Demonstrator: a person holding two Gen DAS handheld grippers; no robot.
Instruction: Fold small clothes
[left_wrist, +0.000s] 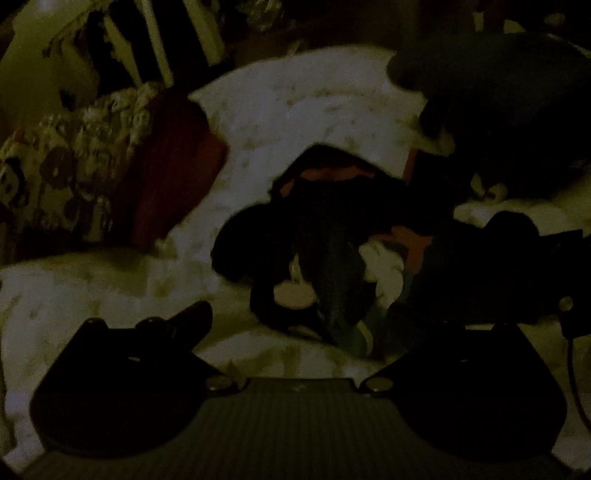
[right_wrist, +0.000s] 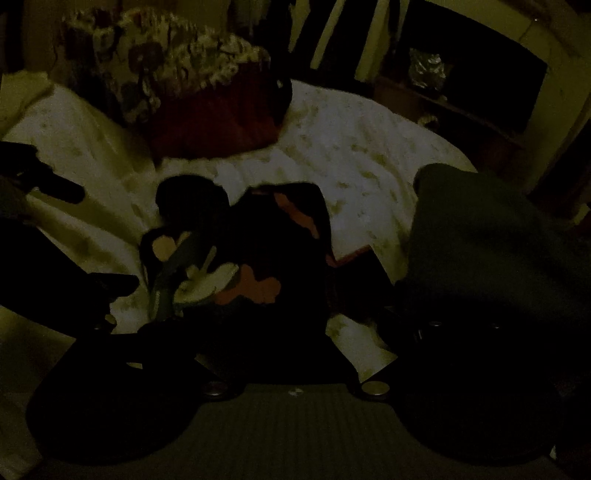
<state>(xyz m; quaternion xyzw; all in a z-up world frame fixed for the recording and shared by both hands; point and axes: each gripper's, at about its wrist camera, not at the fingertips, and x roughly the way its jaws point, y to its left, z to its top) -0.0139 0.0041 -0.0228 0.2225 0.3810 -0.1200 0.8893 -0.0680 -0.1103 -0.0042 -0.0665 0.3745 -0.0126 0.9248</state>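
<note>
Dim light covered a bed (left_wrist: 92, 295) spread with a pale, faintly printed sheet, and dark furniture stood behind it. Directly ahead of the left gripper (left_wrist: 295, 332) lay the pile of small clothes (left_wrist: 332, 251), a loose heap of dark, orange-red and white pieces, probably gathered there so each item was within reach of both tools. The left gripper's fingers stood wide apart and held nothing; its left finger tip (left_wrist: 195, 314) hung just short of the pile. The right gripper (right_wrist: 280, 347) pointed into the near edge of the same pile (right_wrist: 258, 258), but its fingers were lost in shadow, so whether it was closed or gripping cloth could not be told. Beyond the pile, ahead and to the left of both grippers, sat a floral cushion (left_wrist: 74, 166) against a dark red one (right_wrist: 221, 114). No basket or other container was visible; the clothes rested directly on the sheet.
</note>
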